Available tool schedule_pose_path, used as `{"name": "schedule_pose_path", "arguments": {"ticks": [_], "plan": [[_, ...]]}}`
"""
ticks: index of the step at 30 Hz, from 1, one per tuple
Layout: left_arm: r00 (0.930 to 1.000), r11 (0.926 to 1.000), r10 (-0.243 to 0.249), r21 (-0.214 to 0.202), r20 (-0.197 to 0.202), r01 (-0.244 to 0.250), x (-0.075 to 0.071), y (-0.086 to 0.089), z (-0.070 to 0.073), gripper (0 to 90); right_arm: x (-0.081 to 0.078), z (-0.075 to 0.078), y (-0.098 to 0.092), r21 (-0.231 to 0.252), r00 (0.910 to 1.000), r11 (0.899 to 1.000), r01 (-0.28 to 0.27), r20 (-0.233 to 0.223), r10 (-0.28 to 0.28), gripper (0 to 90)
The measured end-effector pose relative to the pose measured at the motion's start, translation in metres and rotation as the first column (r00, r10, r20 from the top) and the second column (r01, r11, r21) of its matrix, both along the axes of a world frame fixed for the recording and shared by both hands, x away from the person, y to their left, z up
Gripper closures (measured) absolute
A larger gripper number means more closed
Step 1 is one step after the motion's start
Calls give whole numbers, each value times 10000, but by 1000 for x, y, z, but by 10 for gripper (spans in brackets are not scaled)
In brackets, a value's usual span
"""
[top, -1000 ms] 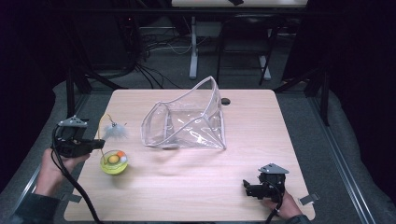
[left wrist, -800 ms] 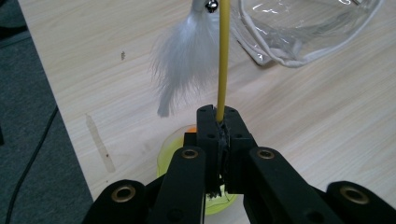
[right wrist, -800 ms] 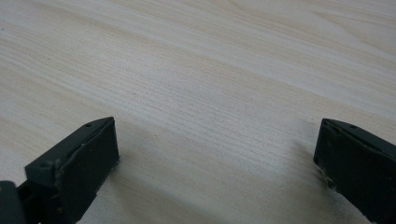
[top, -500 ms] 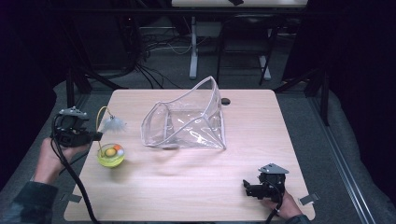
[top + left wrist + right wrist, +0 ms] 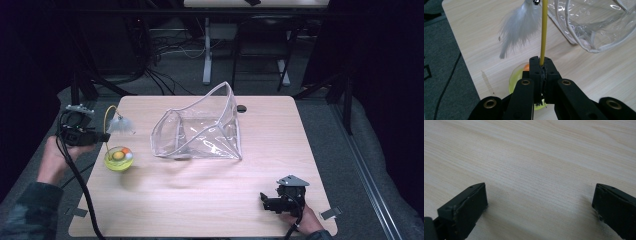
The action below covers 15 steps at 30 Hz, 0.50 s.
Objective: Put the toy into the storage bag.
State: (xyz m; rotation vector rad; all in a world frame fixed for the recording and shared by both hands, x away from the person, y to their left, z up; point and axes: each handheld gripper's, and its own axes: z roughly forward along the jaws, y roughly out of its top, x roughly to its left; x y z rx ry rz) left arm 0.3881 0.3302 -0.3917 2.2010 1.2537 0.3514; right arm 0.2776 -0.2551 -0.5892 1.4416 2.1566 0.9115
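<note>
My left gripper [image 5: 541,62] is shut on a thin yellow wand [image 5: 544,30] that ends in a white feather tuft [image 5: 517,26]. In the high view that left gripper [image 5: 102,136] hovers at the table's left edge, the yellow wand [image 5: 106,120] arching up to the feather [image 5: 121,125]. Below the wand hangs or sits a yellow-green bowl-shaped base [image 5: 118,158] holding small orange and white balls. A clear plastic pouch [image 5: 200,129] stands open mid-table. My right gripper [image 5: 540,200] is open over bare wood and rests near the front right edge in the high view [image 5: 262,200].
The light wooden table [image 5: 200,200] has a small black hole [image 5: 242,108] at its back edge. A black cable [image 5: 75,175] trails from the left gripper past the table's left side. Dark floor, desk legs and cables lie beyond the table.
My left gripper has drawn left and slightly up toward the table's edge, carrying the wand, feather and yellow-green base with it. The right gripper has stayed still.
</note>
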Motion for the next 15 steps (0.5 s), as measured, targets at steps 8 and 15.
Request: {"name": "schedule_pose_path", "arguments": {"ticks": [8,15], "plan": [[9999,9999,102,-68,-127,-103,15,3,7,880,0,0,0,2,10000,10000,5,0,-5,0],[9996,9999,159,52,-237,-157,29,-1,15,881,0,0,0,-36,10000,10000,-16,-15,16,0]]}}
